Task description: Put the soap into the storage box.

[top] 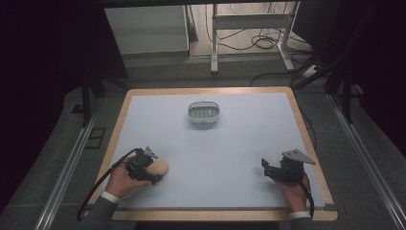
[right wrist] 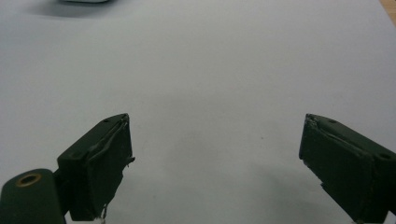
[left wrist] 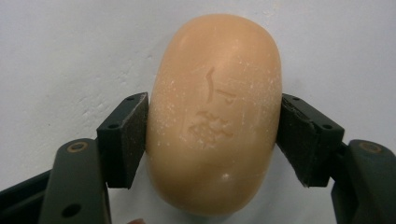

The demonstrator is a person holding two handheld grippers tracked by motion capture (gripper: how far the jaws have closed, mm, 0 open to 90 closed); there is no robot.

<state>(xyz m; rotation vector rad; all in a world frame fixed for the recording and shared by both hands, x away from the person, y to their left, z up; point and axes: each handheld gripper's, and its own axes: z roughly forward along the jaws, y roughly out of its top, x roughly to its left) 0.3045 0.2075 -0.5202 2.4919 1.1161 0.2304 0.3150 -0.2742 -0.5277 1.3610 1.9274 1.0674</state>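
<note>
A peach-coloured oval soap bar with a stamped mark lies on the pale blue mat near the front left. My left gripper is shut on it, one black pad pressing each long side. In the high view the same soap bar sticks out to the right of the left gripper, which a hand holds low over the mat. My right gripper rests at the front right, jaws wide apart. In its own view the right gripper has bare mat between its pads.
A small white oval soap dish with a slatted bottom stands at the middle back of the mat. The mat covers a wooden table whose rim shows around it. Beyond the table's far edge are desk legs and cables on the floor.
</note>
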